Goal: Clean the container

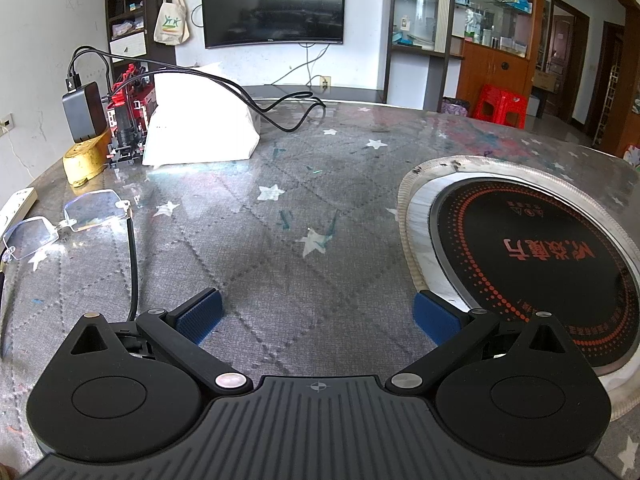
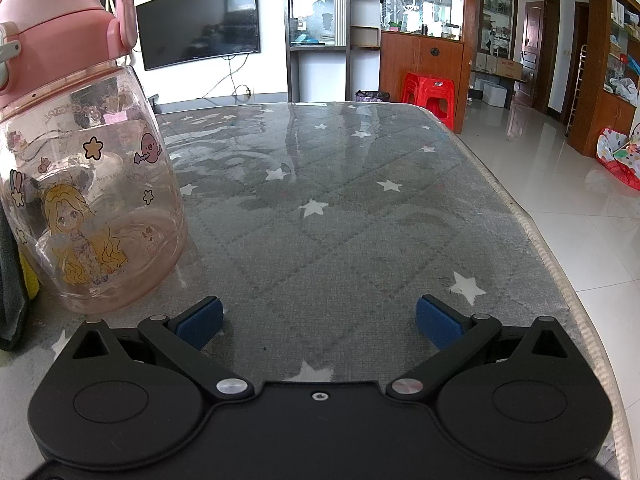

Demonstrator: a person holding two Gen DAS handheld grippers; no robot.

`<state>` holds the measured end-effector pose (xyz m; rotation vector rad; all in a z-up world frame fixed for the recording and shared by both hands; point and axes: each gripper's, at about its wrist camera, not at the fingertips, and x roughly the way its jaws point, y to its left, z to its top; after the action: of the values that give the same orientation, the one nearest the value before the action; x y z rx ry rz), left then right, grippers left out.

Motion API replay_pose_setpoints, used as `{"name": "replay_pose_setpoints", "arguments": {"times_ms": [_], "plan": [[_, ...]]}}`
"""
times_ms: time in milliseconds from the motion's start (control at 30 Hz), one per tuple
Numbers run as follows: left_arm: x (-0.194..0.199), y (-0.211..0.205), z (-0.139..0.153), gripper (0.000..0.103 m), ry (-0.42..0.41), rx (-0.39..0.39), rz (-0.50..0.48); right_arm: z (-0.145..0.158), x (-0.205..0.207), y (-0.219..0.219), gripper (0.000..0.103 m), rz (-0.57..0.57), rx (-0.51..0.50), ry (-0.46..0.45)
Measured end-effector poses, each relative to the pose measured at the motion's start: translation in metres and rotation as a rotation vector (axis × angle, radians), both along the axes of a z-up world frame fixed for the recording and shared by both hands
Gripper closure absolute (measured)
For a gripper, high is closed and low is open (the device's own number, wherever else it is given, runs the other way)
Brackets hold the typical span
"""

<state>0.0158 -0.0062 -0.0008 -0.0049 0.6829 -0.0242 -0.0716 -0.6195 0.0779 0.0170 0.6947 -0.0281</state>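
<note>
At ten o'clock of the right gripper (image 2: 319, 317), the pink bottle (image 2: 86, 184) stands capped and untouched on the table (image 2: 360, 216); a cloth, perhaps, lies behind it. Both jaws gape empty, the left gripper (image 1: 317, 312) too. Cleaning appears not yet begun.

Pink-lidded clear bottle (image 2: 88, 184) upright on table.

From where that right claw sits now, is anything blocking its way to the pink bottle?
Nothing visible blocks it. The right gripper is open and empty, and the pink bottle stands upright just ahead to its left, with only bare table between them.
</note>
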Motion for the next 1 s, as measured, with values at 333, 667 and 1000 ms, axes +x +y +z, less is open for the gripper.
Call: {"name": "replay_pose_setpoints", "arguments": {"times_ms": [333,667,1000], "plan": [[-0.0001,0.0001,0.0003,0.0,0.0,-0.001,0.0,0.0003,-0.0011,0.0031,0.0,0.0,0.001,-0.001],[0.0,0.0005,0.0002,0.0,0.0,-0.001,0.0,0.0004,0.0012,0.0005,0.0,0.0,0.0,0.0],[-0.0001,0.0001,0.0005,0.0,0.0,-0.001,0.0,0.0007,0.0002,0.0039,0.0,0.0,0.0,0.0]]}}
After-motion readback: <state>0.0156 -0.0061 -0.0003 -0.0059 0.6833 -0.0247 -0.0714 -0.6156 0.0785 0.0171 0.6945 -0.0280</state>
